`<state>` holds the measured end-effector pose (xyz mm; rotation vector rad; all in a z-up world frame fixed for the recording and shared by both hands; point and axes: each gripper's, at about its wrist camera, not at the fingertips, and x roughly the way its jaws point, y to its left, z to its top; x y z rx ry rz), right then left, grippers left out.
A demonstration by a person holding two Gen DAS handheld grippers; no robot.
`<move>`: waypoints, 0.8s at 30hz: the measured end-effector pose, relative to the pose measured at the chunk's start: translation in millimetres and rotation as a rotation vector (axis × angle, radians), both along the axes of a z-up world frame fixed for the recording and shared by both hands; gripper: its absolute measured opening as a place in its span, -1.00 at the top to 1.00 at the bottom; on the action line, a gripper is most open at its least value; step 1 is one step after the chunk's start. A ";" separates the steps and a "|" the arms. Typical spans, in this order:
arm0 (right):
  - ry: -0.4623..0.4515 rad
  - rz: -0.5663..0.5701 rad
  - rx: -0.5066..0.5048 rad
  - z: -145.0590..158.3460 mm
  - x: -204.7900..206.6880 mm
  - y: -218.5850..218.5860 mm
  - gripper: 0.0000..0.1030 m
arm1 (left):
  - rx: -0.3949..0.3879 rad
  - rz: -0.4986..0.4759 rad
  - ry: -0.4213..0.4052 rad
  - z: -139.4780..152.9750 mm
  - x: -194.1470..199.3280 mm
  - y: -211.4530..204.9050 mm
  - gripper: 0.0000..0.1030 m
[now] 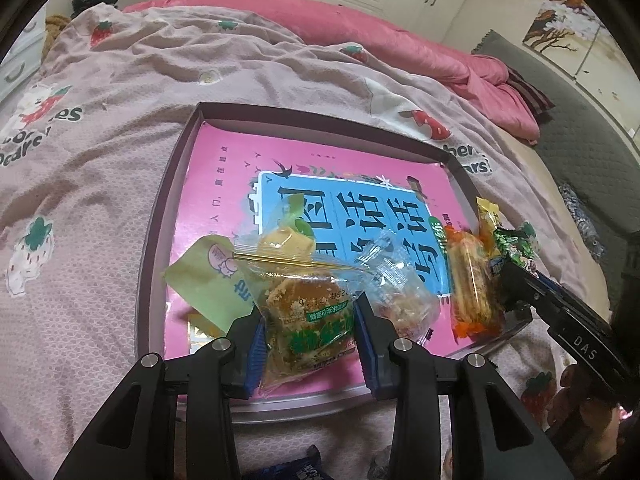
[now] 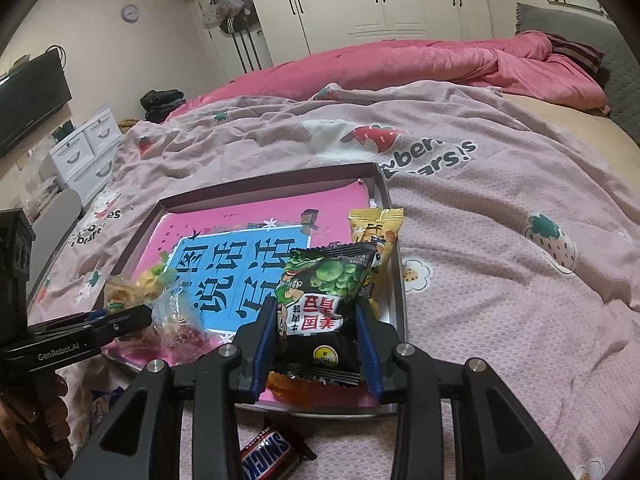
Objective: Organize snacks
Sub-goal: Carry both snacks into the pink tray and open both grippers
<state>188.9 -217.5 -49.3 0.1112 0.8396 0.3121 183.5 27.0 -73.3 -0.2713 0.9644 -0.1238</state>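
While the left gripper [image 1: 310,334] hangs at the lower middle of its view, its blue pads press both sides of a clear packet [image 1: 308,320] with green print and a golden-brown cake inside. That packet sits over the near edge of a shallow box [image 1: 160,216] lined with a pink and blue printed sheet, on a strawberry-patterned bedspread [image 1: 100,200]. Just right of it lie a crinkled clear wrapper [image 1: 404,300] and an orange-edged biscuit pack [image 1: 474,284].

In the right wrist view the right gripper [image 2: 318,322] is clamped on a black green-pea packet [image 2: 324,304], low in the frame over the box's right corner. A yellow packet [image 2: 374,226] lies behind it; a Snickers bar [image 2: 272,454] rests on the bedspread at the bottom.
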 end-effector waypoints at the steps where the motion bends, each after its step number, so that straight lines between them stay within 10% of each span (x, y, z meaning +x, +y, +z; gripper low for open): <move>1: -0.002 -0.002 -0.001 0.2 -0.1 -0.1 0.26 | 0.000 0.001 0.000 0.1 0.0 0.2 0.21; 24: -0.025 -0.029 0.068 18.7 -7.2 -14.2 0.05 | 0.006 0.037 -0.033 22.3 -7.2 10.9 -0.22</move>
